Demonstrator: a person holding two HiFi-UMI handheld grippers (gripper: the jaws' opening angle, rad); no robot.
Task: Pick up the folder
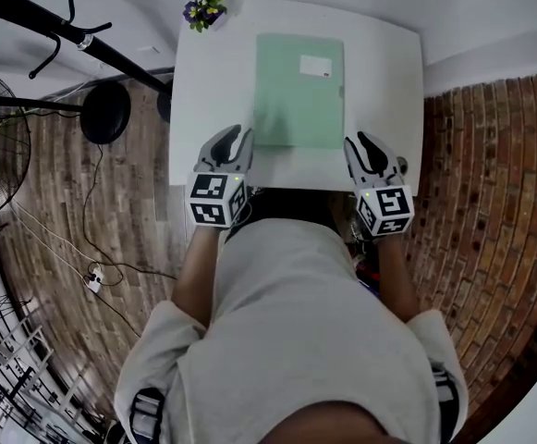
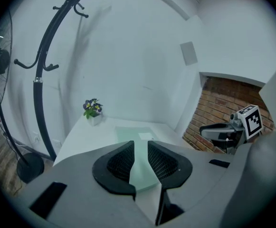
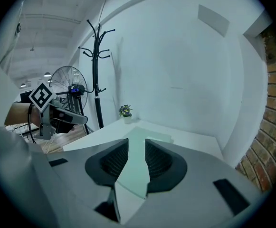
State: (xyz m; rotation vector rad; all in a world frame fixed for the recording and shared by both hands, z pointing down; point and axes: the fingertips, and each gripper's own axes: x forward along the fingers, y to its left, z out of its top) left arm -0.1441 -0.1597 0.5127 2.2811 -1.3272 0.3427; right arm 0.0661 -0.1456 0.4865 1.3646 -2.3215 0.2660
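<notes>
I see the pale green rectangular folder (image 1: 298,91) lying flat and closed, centred on the white table (image 1: 203,100), long sides running near to far, a white label (image 1: 315,66) by its far right corner.

The left grey-and-black two-jaw gripper (image 1: 237,141) is held out on the bare left forearm (image 1: 192,276), the right grey-and-black two-jaw gripper (image 1: 360,143) on the bare right forearm (image 1: 396,280). Both are pointed far and tilted slightly downward. The fingers of each are seen narrowly parted and empty.
</notes>
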